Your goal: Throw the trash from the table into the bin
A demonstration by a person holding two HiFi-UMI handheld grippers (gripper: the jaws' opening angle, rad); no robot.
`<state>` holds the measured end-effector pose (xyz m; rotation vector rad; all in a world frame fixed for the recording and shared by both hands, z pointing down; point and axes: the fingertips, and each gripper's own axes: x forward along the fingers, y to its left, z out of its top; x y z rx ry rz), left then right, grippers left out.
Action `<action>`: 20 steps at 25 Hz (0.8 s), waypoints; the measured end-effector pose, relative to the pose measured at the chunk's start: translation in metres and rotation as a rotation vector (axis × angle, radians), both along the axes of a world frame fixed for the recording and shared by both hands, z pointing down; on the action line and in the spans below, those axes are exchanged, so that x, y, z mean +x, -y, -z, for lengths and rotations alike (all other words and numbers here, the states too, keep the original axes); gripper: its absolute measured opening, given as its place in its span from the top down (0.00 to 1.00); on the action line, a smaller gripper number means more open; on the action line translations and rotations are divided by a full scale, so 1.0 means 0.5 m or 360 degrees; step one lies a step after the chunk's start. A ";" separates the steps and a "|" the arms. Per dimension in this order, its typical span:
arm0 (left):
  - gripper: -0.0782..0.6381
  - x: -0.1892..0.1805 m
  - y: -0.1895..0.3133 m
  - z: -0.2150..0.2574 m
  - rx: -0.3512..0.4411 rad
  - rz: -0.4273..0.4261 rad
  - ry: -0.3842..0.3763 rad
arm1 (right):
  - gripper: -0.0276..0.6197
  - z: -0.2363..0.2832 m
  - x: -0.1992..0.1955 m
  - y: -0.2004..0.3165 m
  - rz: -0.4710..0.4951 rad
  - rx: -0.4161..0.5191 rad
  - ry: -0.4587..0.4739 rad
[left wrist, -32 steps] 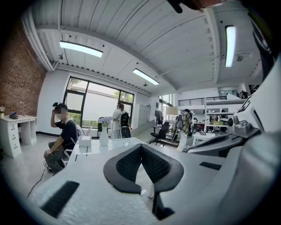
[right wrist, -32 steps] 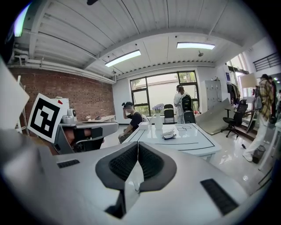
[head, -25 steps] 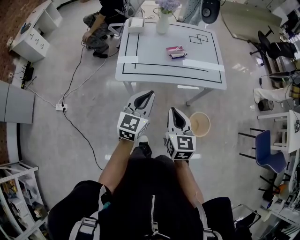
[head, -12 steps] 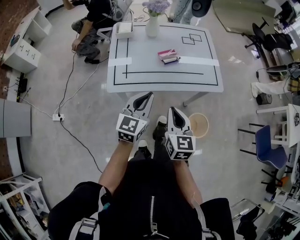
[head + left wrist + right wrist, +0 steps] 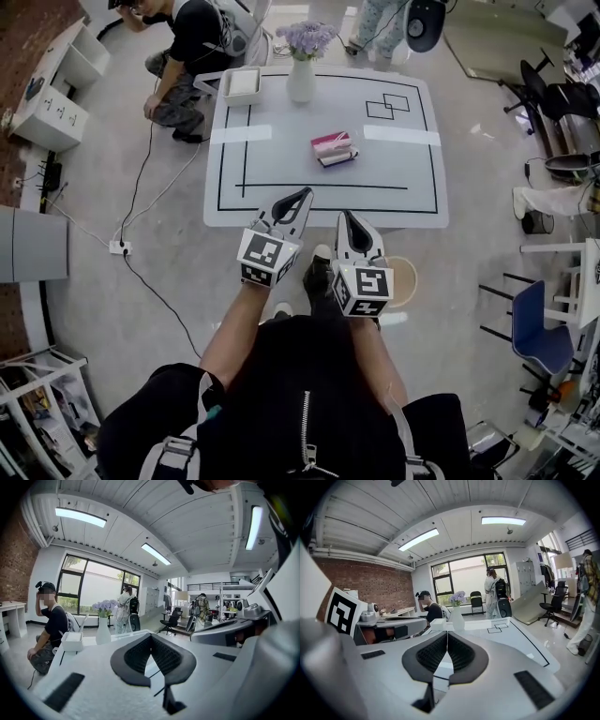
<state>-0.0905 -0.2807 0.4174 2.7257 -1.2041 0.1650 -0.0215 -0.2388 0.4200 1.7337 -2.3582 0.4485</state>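
Observation:
The trash (image 5: 333,148) is a pink wrapper and a dark packet lying together near the middle of the white table (image 5: 412,178), inside its black tape lines. My left gripper (image 5: 303,194) reaches just over the table's near edge, shut and empty; in the left gripper view its tips (image 5: 151,636) meet. My right gripper (image 5: 345,217) is beside it at the near edge, also shut with nothing in it, tips together (image 5: 447,633). The tan round bin (image 5: 411,274) stands on the floor under the table's near right side, partly hidden behind the right gripper.
A white vase of purple flowers (image 5: 300,75) and a white box (image 5: 242,84) stand at the table's far side. A person (image 5: 192,42) crouches by the far left corner. Cables and a power strip (image 5: 118,247) lie on the floor at left. A blue chair (image 5: 532,319) is at right.
Both grippers have moved forward with me toward the table and now reach its near edge. The bin has slid partly behind the right gripper. The jaws stay shut.

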 end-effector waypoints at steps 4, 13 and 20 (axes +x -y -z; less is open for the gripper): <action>0.88 0.036 0.108 0.009 -0.0011 0.0062 -0.0003 | 0.94 0.011 0.029 0.105 0.0089 -0.0003 -0.0003; 0.88 0.102 0.237 0.012 -0.0041 0.0102 0.0043 | 0.94 -0.005 0.083 0.265 0.0194 -0.0063 0.0029; 0.88 0.070 0.300 -0.013 -0.0088 0.0150 0.0124 | 0.94 -0.032 0.060 0.319 0.0248 -0.0132 0.0012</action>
